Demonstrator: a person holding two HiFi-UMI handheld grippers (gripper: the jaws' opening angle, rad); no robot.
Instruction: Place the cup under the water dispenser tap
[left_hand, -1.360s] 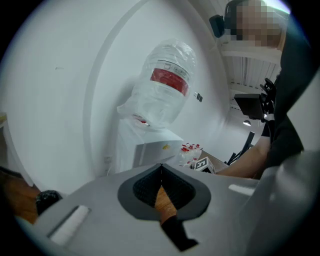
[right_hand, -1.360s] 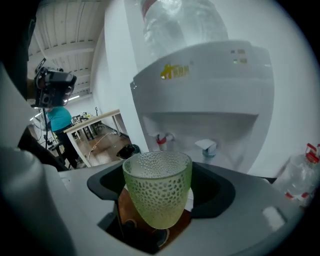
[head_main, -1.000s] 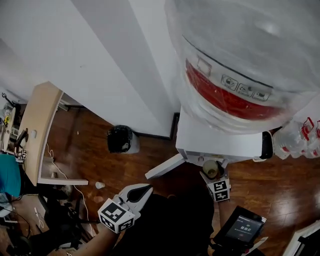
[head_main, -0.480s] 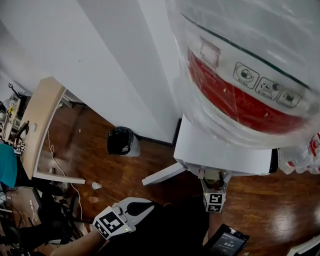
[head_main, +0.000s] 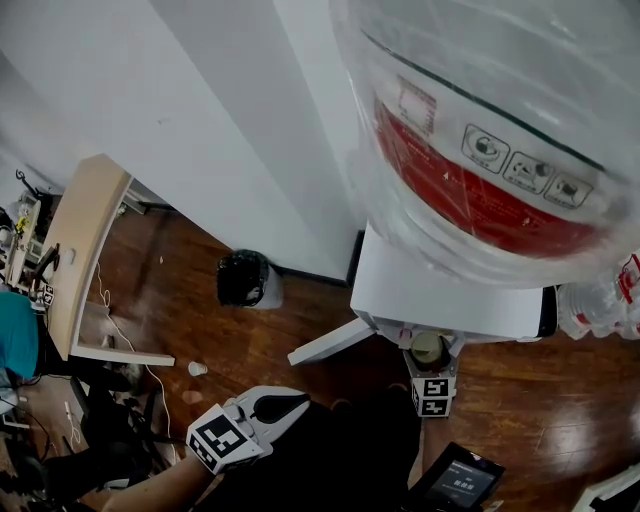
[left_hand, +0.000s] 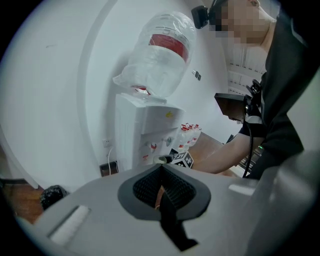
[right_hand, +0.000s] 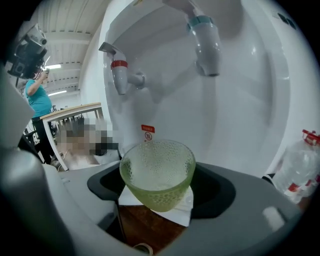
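A green dimpled glass cup (right_hand: 157, 179) sits between my right gripper's (right_hand: 157, 189) jaws, which are shut on its sides. It hangs in front of the white water dispenser (right_hand: 240, 115), lower than the red tap (right_hand: 120, 76) and the blue tap (right_hand: 205, 42), roughly between the two. In the head view the cup (head_main: 427, 348) and right gripper (head_main: 429, 362) are tucked under the dispenser's (head_main: 440, 290) front edge. My left gripper (head_main: 285, 405) is shut and empty at the lower left, away from the dispenser. In the left gripper view its jaws (left_hand: 161, 172) are closed, with the big bottle (left_hand: 160, 55) ahead.
A black waste bin (head_main: 245, 278) stands by the wall left of the dispenser. A wooden desk (head_main: 80, 250) is at the far left, and a small white cup (head_main: 198, 369) lies on the floor. Spare water bottles (head_main: 600, 300) stand at the right. A dark screen (head_main: 460, 480) is near my body.
Both grippers have sunk a little. The cup stays gripped in front of the dispenser. The head view has swung, so the bottle fills more of the picture.
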